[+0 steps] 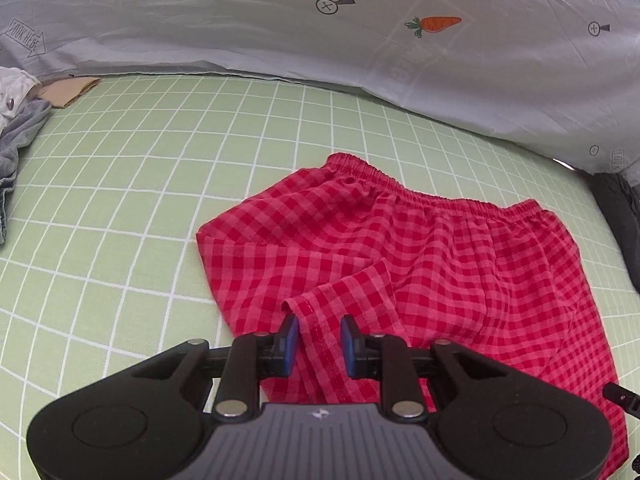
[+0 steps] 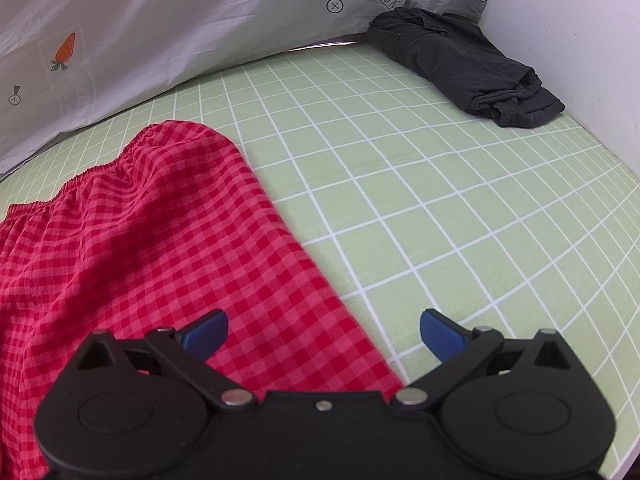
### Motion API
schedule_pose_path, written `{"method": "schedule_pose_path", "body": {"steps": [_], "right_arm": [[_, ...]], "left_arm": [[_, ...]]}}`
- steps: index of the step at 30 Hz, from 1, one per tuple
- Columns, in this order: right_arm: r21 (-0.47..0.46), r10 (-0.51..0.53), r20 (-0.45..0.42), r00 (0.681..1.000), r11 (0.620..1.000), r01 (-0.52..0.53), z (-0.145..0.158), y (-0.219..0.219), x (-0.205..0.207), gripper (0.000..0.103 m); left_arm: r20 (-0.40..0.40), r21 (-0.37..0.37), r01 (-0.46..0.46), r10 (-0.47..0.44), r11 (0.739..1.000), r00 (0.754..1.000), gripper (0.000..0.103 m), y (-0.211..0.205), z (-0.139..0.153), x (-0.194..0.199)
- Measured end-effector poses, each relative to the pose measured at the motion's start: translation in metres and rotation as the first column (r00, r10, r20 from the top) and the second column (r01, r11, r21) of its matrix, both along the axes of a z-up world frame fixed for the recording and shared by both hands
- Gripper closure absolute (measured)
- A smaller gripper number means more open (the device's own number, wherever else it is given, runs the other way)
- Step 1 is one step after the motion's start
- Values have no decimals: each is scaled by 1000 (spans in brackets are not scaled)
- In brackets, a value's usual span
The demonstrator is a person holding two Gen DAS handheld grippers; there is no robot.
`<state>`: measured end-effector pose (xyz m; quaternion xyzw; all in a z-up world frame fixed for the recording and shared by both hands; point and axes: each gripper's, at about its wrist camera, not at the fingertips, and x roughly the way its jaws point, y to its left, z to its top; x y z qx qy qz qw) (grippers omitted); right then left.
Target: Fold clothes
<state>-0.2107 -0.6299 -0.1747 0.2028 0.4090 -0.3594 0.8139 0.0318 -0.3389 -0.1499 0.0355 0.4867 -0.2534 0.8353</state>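
Red gingham shorts lie flat on the green grid sheet, elastic waistband on the far side toward the grey cover. Left tongs sit low over the near part of the shorts, blue pads narrowly apart with a folded, stitched hem edge running up between them; cannot tell if the pads actually pinch it. Right tongs spread wide, left pad over the checked cloth, right pad over bare sheet, straddling the shorts' right side edge; holding nothing.

Shorts fabric is thin, crinkled woven check, gathered ruffled waistband, slight wrinkles across the middle. Sheet is smooth pale green with white grid lines. Grey cover is creased, printed with a carrot and small circle marks.

Dark grey garment is bunched at the far right corner against a white wall, well apart from the shorts. Denim and white clothing piled at the far left edge, with a tan folded piece beside it. Open sheet on both sides of the shorts.
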Motion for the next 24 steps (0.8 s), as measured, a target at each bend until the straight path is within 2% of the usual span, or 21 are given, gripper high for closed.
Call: {"method": "schedule_pose_path", "body": {"steps": [4,5,6,13,16,19,22,24], "right_arm": [[-4,10,1,1000,1000,-10,1,6,-1,0],[-6,15,0,1000,1000,-15,2,7,-1,0],[-7,19,-1,1000,1000,-19,2,8,-1,0],[-32,67,12,998,997,-66,13,24,-12,0],[-25,83,8,997,996,-83,14,34,-18,0],[-15,100,0,995,995,-100,13,43,-24,0],[-7,106,1,994,994,-106,13,50,-30,0],[-4,108,6,994,994,-108,14,53,-33,0]], "left_arm": [[22,22,14,-14,1000,1000,80,-4,-1,-1],[26,11,-2,2,1000,1000,85,3,2,-3],[31,-1,-18,18,1000,999,103,9,6,-5],[55,-87,-127,132,988,990,103,55,28,-19],[66,-89,-248,254,965,965,103,107,41,-32],[59,-35,-369,371,929,927,103,155,42,-45],[-5,-7,-473,473,881,881,102,199,29,-55],[-28,5,-504,504,864,863,100,215,24,-60]]}}
